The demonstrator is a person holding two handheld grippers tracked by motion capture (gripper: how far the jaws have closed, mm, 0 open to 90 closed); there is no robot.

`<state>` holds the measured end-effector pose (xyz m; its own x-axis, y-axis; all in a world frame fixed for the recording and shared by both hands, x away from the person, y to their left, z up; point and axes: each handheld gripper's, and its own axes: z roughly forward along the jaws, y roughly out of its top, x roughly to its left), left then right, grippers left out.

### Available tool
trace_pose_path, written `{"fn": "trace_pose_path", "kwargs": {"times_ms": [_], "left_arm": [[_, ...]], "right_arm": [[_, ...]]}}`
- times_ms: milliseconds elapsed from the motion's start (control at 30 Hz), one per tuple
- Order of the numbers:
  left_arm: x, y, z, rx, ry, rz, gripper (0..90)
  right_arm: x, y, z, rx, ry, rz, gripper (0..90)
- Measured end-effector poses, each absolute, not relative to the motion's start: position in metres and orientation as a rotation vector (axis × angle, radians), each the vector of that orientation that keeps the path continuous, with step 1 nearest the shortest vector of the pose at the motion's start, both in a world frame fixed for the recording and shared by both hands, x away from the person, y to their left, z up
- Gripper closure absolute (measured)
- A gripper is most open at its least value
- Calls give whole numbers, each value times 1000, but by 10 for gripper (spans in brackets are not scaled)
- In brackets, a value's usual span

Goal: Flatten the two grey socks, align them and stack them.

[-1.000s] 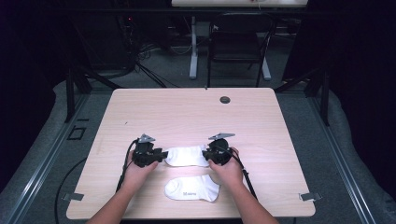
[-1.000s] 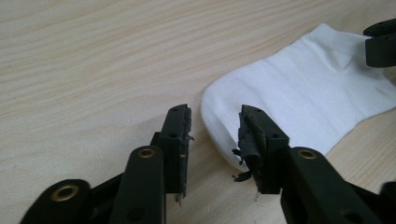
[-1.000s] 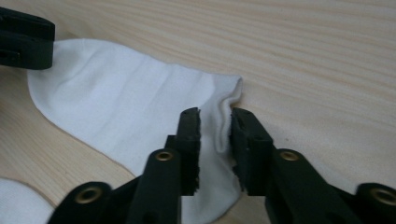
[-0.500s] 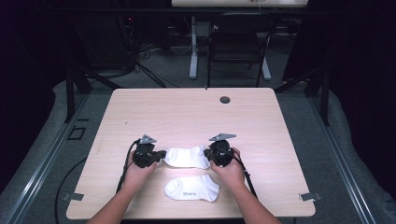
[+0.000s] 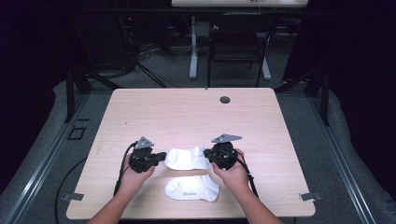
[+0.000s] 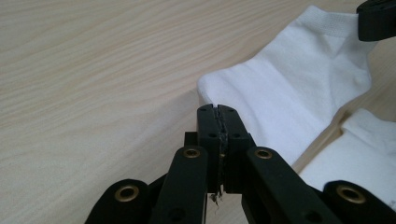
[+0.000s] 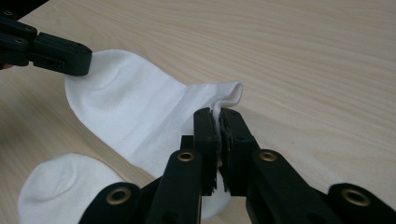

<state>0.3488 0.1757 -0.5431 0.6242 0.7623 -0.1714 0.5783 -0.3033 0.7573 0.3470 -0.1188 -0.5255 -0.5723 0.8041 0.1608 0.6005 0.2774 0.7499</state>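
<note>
Two tongs pinch one white sock (image 5: 187, 158) at lower centre of the table (image 5: 187, 112): left tongs (image 5: 161, 157) clamped on its toe, right tongs (image 5: 208, 154) on its cuff. Light, limp cloth, it should sag unless gripped at both ends. A second sock (image 5: 191, 188) lies just below.

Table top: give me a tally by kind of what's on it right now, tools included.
White socks: 2, far sock held at both ends, near sock lying free
Tools: 2, left tool, right tool
Total: 4
</note>
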Motion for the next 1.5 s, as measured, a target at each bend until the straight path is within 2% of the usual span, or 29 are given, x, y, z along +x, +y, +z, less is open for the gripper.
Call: {"fn": "trace_pose_path", "kwargs": {"times_ms": [600,1500], "left_arm": [[317,178,-539,1975,1037,227,893],[274,171,-547,2038,994,162,893]], "right_arm": [[321,-128,-514,1274,2323,1221,861],[271,-144,-533,1297,2360,1250,861]]}}
